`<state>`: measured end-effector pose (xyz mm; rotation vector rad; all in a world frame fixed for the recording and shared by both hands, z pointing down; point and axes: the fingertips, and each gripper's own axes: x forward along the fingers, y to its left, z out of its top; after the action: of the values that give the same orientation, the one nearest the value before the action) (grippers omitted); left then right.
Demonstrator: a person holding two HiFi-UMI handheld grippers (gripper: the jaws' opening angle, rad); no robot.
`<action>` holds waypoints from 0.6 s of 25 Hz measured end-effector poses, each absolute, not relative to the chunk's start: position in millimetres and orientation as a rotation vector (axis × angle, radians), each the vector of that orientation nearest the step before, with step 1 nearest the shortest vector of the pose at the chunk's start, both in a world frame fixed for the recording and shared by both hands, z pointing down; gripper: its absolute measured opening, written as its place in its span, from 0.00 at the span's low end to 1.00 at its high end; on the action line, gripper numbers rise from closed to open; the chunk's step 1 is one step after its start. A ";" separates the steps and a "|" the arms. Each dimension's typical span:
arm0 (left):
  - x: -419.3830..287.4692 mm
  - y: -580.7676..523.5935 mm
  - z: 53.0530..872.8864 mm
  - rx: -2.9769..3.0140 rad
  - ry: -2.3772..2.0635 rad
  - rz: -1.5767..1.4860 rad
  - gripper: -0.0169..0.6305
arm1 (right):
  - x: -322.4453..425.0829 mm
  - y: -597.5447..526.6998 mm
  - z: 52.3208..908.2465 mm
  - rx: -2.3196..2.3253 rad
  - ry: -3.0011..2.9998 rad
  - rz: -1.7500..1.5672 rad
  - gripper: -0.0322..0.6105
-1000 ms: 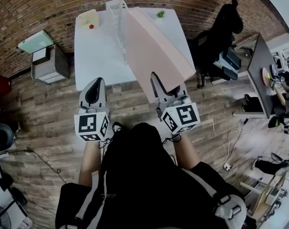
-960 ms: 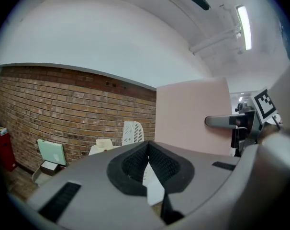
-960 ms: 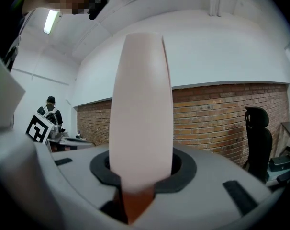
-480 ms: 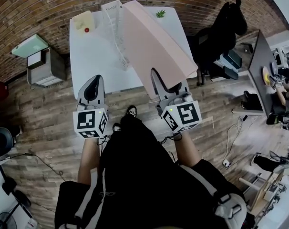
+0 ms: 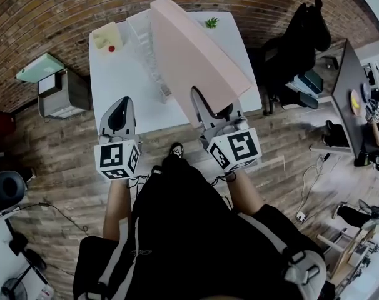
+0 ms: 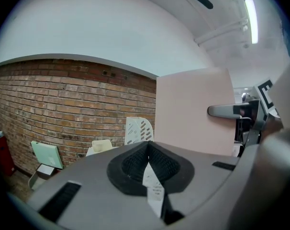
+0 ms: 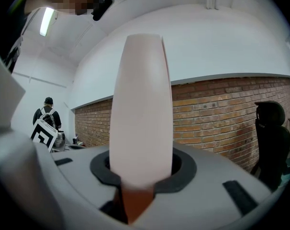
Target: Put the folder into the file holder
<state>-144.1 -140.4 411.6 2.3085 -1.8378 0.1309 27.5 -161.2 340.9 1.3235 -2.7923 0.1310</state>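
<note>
1. Brick wall (image 5: 52, 5) and wood floor (image 5: 52, 149) surround a white worktop (image 5: 117, 74).
2. Right claw (image 5: 209, 105) is clamped on the near edge of the pink folder (image 5: 189, 55), which rises forward from the claw above the worktop.
3. Left claw (image 5: 120, 103) is closed on nothing, beside the right claw at the worktop's near edge.
4. White file holder (image 5: 146, 45) stands ahead of both claws, just left of the folder. Whether they touch cannot be told.
5. A yellowish box (image 5: 107, 36) sits far beyond the left claw, at the worktop's far-left corner.
</note>
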 end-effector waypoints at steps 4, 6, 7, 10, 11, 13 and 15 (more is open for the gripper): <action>-140.0 -153.7 413.9 2.307 -1.840 0.164 0.06 | 27.0 -176.6 345.1 1.322 -2.837 0.168 0.27; -138.9 -158.9 413.0 2.307 -1.847 0.180 0.06 | 25.7 -184.7 345.8 1.314 -2.858 0.188 0.27; -139.0 -160.4 412.8 2.304 -1.851 0.187 0.06 | 24.2 -187.8 346.1 1.305 -2.861 0.192 0.27; -140.8 -165.7 414.1 2.287 -1.859 0.200 0.06 | 17.6 -196.6 348.9 1.272 -2.869 0.201 0.27; -141.0 -167.8 414.1 2.285 -1.858 0.205 0.06 | 15.0 -199.7 350.1 1.264 -2.872 0.205 0.27; -141.3 -171.4 413.8 2.288 -1.856 0.217 0.06 | 10.5 -205.0 354.3 1.256 -2.870 0.216 0.27; -142.7 -176.6 414.7 2.292 -1.853 0.223 0.06 | 6.9 -210.3 359.9 1.257 -2.861 0.228 0.27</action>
<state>-142.7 -176.6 414.7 2.2916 -1.8529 0.2230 6.9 -210.3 359.9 1.2565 -2.8607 0.2275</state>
